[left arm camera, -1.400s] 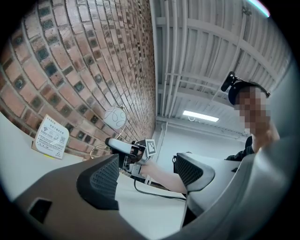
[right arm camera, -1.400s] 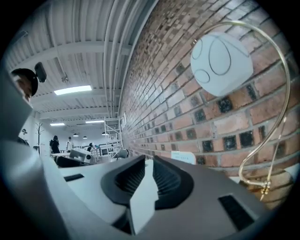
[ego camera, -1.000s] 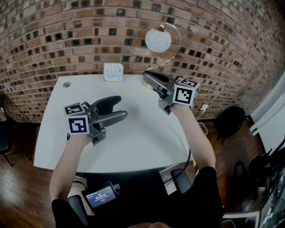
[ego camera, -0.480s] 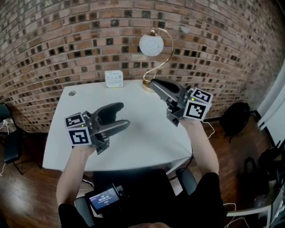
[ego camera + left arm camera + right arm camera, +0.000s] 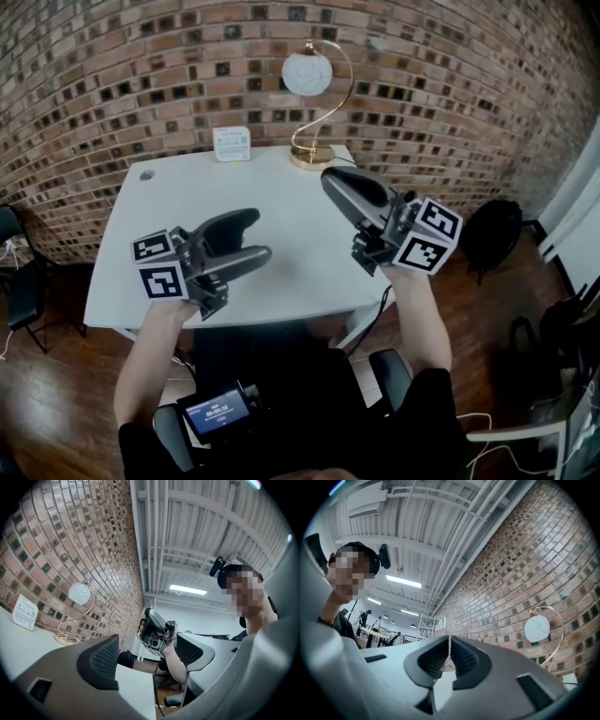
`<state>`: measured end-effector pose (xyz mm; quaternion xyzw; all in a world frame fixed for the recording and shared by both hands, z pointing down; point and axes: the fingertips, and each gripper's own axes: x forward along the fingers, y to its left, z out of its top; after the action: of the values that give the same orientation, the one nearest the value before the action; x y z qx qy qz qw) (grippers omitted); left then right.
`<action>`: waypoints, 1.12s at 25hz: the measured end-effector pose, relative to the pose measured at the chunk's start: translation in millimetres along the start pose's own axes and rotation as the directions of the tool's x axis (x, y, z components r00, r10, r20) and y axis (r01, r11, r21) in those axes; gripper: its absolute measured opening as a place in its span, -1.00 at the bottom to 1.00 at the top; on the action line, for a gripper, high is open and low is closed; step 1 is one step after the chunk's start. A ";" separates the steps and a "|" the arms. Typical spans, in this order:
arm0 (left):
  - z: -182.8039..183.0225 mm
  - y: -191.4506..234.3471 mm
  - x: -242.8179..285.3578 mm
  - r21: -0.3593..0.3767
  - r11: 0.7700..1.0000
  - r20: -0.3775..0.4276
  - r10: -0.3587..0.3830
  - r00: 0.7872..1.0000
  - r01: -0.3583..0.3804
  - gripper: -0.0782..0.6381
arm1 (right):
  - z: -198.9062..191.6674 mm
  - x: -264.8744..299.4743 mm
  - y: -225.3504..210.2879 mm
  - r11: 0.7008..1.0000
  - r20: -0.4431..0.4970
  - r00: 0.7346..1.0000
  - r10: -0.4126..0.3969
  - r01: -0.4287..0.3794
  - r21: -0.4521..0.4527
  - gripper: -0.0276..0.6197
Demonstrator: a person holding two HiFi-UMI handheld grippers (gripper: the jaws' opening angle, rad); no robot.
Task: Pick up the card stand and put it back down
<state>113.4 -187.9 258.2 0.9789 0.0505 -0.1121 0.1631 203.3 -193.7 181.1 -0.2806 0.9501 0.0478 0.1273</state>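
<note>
The card stand (image 5: 232,143), a small white sign, stands upright at the back edge of the white table (image 5: 141,281); it also shows at the far left of the left gripper view, as the card stand (image 5: 26,612). My left gripper (image 5: 249,236) hovers over the table's front left part, jaws open and empty, well short of the stand. My right gripper (image 5: 330,178) is raised over the table's right side, jaws shut with nothing between them. In its own view the left gripper (image 5: 147,656) is open, with the right gripper (image 5: 157,632) beyond it. The right gripper (image 5: 449,656) has its pads together.
A gold arc lamp (image 5: 312,155) with a white globe (image 5: 306,73) stands at the table's back, right of the stand. A cable hole (image 5: 146,174) sits at the back left corner. Brick wall behind. A black chair (image 5: 14,272) stands left, a black bag (image 5: 487,239) right.
Both grippers have drawn back from the table's far side toward its front edge; the right one has left the lamp base and risen. The card stand has not moved.
</note>
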 end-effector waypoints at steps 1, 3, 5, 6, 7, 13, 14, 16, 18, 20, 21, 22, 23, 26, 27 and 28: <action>-1.8 -6.1 1.8 0.000 1.000 -0.002 -0.002 1.000 0.002 0.29 | 1.5 -4.7 6.1 1.000 0.005 1.000 -0.001 0.001 -0.002 -0.84; -5.7 -19.2 5.7 0.003 1.000 -0.009 -0.007 1.000 0.007 0.29 | 4.5 -13.7 18.0 1.000 0.016 1.000 -0.001 0.001 -0.006 -0.84; -9.9 -33.6 10.0 0.008 1.000 -0.016 -0.014 1.000 0.014 0.29 | 6.8 -23.3 30.2 1.000 0.023 1.000 -0.001 0.001 -0.007 -0.84; -11.7 -40.9 12.2 0.011 1.000 -0.019 -0.018 1.000 0.018 0.29 | 8.1 -28.3 36.2 1.000 0.026 1.000 -0.002 0.002 -0.009 -0.84; -13.3 -48.1 14.5 0.013 1.000 -0.022 -0.023 1.000 0.023 0.29 | 9.9 -33.4 42.1 1.000 0.028 1.000 -0.004 0.004 -0.010 -0.84; -23.7 -85.7 28.9 0.014 0.998 -0.044 -0.058 0.997 0.059 0.29 | 25.7 -63.1 78.5 0.999 0.061 0.998 -0.013 0.015 -0.035 -0.86; -25.6 -91.8 31.1 0.014 0.998 -0.047 -0.064 0.997 0.065 0.29 | 28.1 -67.5 85.0 0.999 0.066 0.998 -0.012 0.014 -0.040 -0.87; -29.3 -103.5 35.6 0.014 0.997 -0.053 -0.073 0.996 0.074 0.29 | 32.2 -76.4 97.5 0.999 0.073 0.997 -0.010 0.014 -0.050 -0.87; -32.0 -114.2 40.5 0.014 0.996 -0.061 -0.083 0.995 0.084 0.29 | 36.3 -85.2 109.2 0.998 0.082 0.997 -0.011 0.016 -0.059 -0.87; -34.9 -124.6 44.9 0.015 0.996 -0.072 -0.092 0.993 0.093 0.29 | 40.1 -93.0 121.2 0.998 0.088 0.996 -0.013 0.019 -0.068 -0.87; -36.9 -129.9 46.7 0.015 0.995 -0.077 -0.097 0.992 0.099 0.29 | 41.5 -96.5 127.3 0.997 0.089 0.996 -0.015 0.022 -0.076 -0.87; -38.9 -135.1 48.3 0.014 0.994 -0.080 -0.103 0.991 0.104 0.29 | 42.8 -99.9 133.3 0.996 0.089 0.996 -0.018 0.026 -0.085 -0.87; -40.7 -140.2 49.8 0.014 0.994 -0.083 -0.107 0.991 0.109 0.29 | 44.2 -103.2 139.2 0.995 0.088 0.996 -0.020 0.029 -0.096 -0.87; -45.2 -154.4 54.6 0.010 0.992 -0.084 -0.121 0.989 0.123 0.29 | 47.7 -113.0 154.7 0.993 0.088 0.996 -0.024 0.035 -0.117 -0.87; -46.9 -159.5 56.3 0.008 0.992 -0.084 -0.127 0.988 0.128 0.29 | 48.7 -116.5 159.2 0.992 0.088 0.996 -0.026 0.037 -0.121 -0.87; -49.0 -164.6 57.8 0.007 0.991 -0.084 -0.132 0.988 0.133 0.29 | 49.6 -120.3 163.6 0.991 0.088 0.996 -0.029 0.039 -0.126 -0.87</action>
<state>157.0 -13.1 238.9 0.9782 0.1214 -0.0818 0.1471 222.2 14.1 168.9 -0.3020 0.9339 0.1181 0.1507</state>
